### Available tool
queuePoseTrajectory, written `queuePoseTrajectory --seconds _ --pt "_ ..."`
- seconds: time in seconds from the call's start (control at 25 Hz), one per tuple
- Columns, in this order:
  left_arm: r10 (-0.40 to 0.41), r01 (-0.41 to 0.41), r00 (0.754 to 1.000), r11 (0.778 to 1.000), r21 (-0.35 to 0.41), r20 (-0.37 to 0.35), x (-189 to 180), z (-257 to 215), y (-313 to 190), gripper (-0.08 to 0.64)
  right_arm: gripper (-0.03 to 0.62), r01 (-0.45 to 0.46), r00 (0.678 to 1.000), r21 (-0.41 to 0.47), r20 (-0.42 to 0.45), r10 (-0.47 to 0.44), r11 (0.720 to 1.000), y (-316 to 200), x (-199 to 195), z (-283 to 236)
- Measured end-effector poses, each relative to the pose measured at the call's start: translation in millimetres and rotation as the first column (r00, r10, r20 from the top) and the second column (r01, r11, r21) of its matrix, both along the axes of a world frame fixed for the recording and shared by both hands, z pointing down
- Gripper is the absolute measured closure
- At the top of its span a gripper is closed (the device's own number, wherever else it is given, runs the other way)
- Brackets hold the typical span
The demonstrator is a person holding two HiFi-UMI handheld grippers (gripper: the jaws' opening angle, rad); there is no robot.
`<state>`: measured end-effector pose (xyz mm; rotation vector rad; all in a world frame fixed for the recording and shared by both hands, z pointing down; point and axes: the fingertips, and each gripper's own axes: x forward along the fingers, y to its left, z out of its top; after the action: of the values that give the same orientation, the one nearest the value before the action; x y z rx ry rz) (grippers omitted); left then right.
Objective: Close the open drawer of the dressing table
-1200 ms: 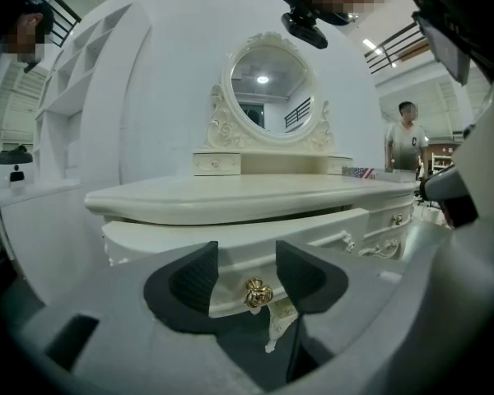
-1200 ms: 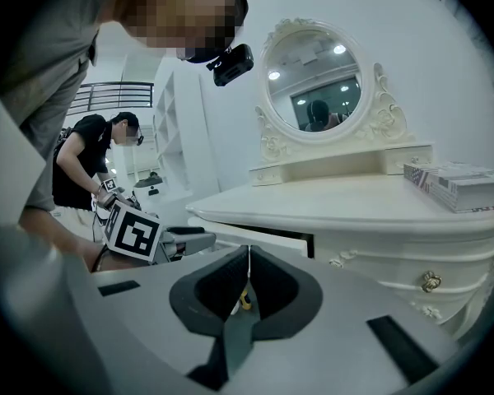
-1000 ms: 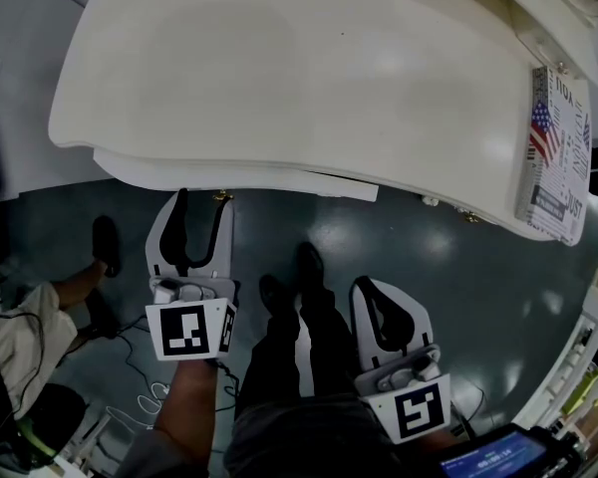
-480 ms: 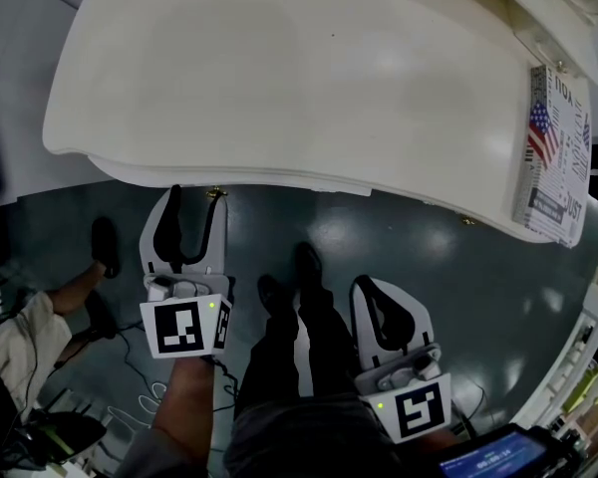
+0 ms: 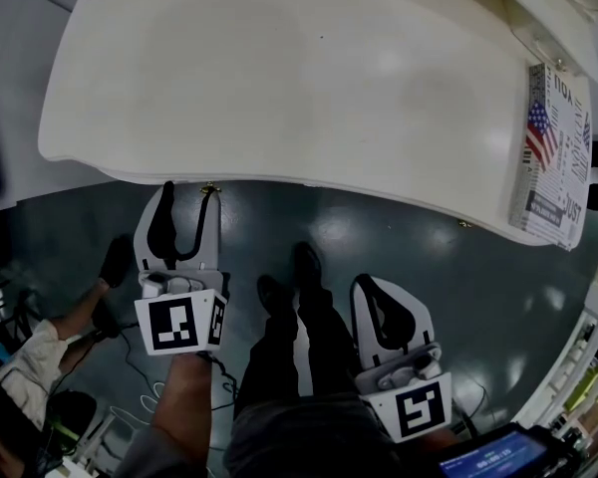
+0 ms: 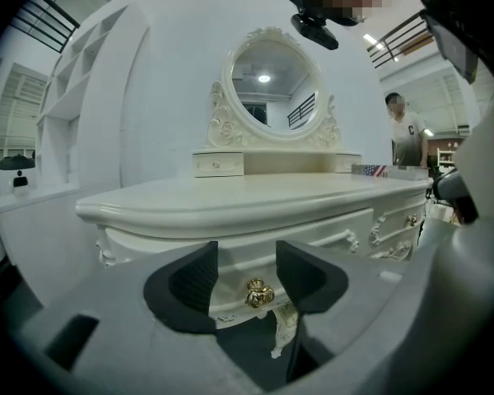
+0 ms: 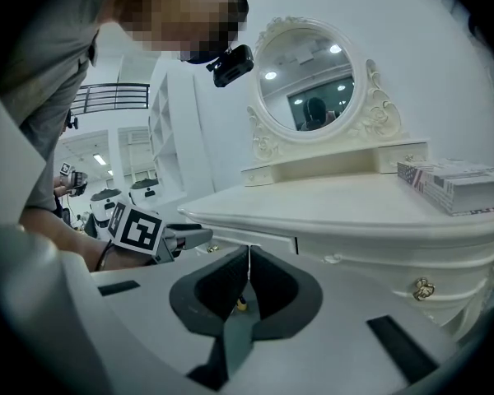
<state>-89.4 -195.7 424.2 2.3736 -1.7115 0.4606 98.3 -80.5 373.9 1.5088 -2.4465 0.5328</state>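
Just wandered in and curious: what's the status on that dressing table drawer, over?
Left gripper open, jaws either side of gold knob. Right gripper shut, empty. Drawer nearly flush. Nothing blocking.

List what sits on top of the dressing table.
A flag-printed book lies at the right end; a round mirror on a small drawer shelf stands at the back. The tabletop under the book is covered.

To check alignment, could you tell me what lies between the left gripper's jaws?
The gold knob on the drawer front sits between the jaws of the open left gripper, as the left gripper view shows.
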Motion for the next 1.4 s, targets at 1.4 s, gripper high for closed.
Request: queuePoseTrajectory --seconds 1.4 --pt "0.008 -0.009 1.0 1.0 -0.024 -0.016 19.3 -8.9 9.5 0.321 0.577 -0.01 1.0 0.05 -0.014 0.011 0.999 -2.2 23.8 -23.0"
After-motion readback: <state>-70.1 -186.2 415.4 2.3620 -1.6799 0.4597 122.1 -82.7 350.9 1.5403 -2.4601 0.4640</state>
